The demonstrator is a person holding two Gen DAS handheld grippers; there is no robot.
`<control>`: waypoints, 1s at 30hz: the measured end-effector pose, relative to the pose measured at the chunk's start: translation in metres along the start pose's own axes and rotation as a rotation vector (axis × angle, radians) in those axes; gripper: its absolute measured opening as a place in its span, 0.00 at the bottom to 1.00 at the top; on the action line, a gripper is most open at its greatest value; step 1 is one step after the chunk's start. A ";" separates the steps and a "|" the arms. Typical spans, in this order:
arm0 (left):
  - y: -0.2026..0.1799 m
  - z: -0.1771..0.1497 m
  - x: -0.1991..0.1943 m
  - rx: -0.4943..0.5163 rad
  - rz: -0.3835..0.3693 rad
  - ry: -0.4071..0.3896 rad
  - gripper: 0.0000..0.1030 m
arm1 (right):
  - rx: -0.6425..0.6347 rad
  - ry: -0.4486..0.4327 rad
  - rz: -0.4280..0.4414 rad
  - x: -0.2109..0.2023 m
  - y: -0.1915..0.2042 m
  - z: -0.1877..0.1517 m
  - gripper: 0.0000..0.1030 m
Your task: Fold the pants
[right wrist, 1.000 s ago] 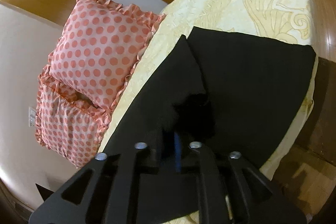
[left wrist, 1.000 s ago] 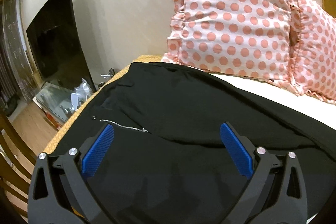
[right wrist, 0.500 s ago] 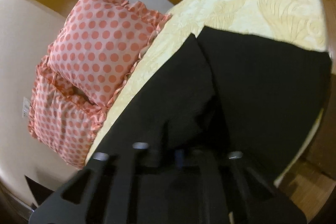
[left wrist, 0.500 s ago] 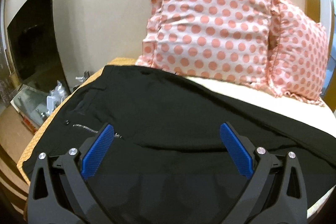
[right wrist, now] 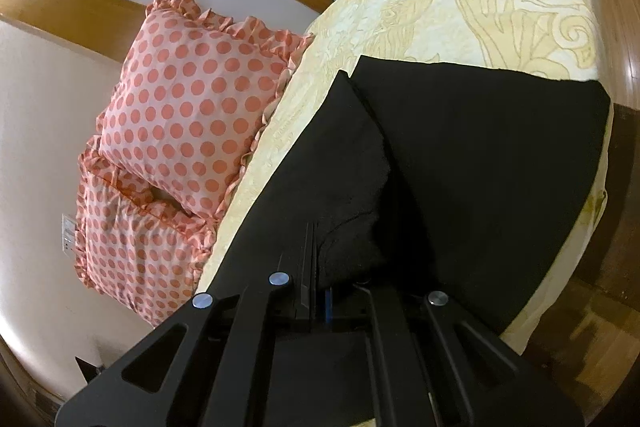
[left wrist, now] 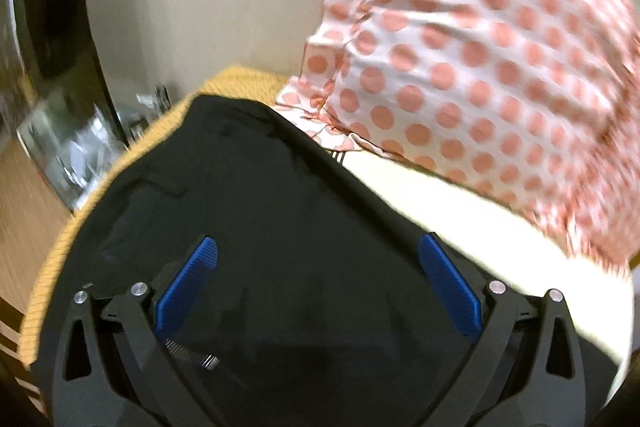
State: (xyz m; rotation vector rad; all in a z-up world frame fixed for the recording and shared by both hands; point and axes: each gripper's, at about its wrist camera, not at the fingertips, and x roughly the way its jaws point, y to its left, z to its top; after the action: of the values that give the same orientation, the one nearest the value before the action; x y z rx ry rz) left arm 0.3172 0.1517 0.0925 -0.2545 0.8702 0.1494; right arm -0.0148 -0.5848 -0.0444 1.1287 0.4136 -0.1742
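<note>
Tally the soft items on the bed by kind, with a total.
Black pants: 1
Polka-dot pillows: 2 (upper, lower)
Total: 3

One pair of black pants [right wrist: 460, 155], two polka-dot pillows [right wrist: 192, 107], one bed [right wrist: 480, 7].

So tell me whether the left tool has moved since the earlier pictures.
Yes. The left tool, jaws open, has swung toward the waist end of the black pants: the polka-dot pillow now looms larger at upper right, and the zipper has slid beneath the left finger.
</note>
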 end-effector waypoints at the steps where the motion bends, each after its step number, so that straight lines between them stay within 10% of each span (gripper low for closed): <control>1: -0.001 0.011 0.016 -0.018 0.005 0.024 0.97 | -0.004 0.004 -0.004 0.001 0.001 0.001 0.02; 12: 0.006 0.055 0.123 -0.159 0.104 0.183 0.54 | -0.046 0.031 -0.049 0.010 0.009 0.007 0.02; 16: 0.018 0.051 0.111 -0.199 0.033 0.147 0.08 | -0.047 0.029 -0.045 0.012 0.010 0.011 0.02; 30: 0.079 -0.068 -0.128 -0.122 -0.046 -0.166 0.05 | -0.077 -0.073 0.014 -0.013 0.024 0.055 0.02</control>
State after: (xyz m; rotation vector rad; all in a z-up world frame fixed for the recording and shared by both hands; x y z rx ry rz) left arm 0.1673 0.2050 0.1367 -0.3707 0.6912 0.1788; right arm -0.0059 -0.6249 0.0012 1.0465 0.3445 -0.1857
